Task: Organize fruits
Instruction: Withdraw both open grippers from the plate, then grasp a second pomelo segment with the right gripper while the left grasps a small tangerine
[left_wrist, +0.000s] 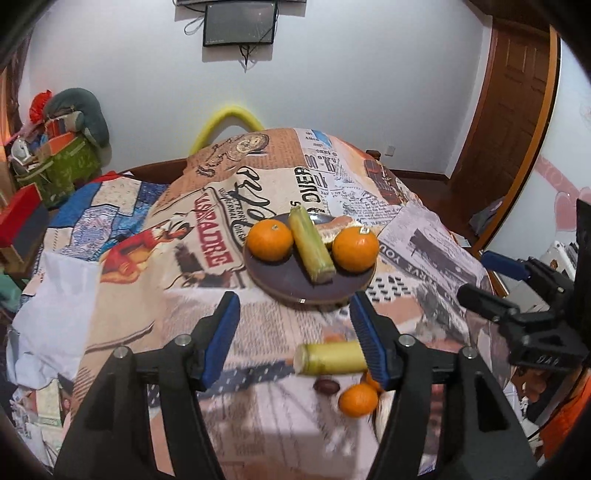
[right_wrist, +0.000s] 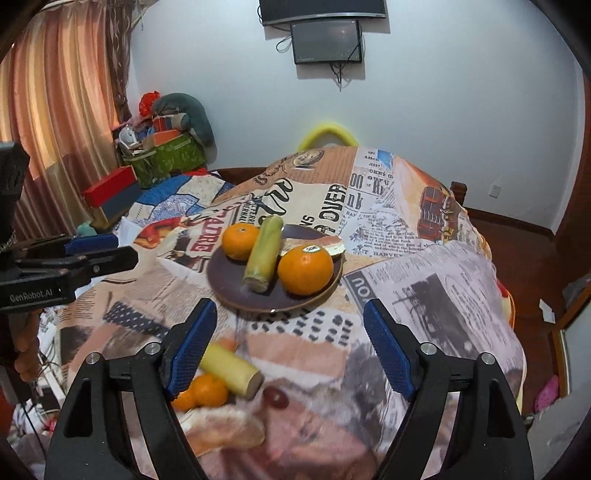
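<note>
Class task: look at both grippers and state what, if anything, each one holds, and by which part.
Nothing is held. The left gripper and the right gripper are both open and empty above the table.

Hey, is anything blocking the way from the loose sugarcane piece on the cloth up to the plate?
Nothing visible does. The loose sugarcane piece lies on bare tablecloth just short of the plate. The small orange and dark date sit nearer than it, not between. Both grippers are open.
</note>
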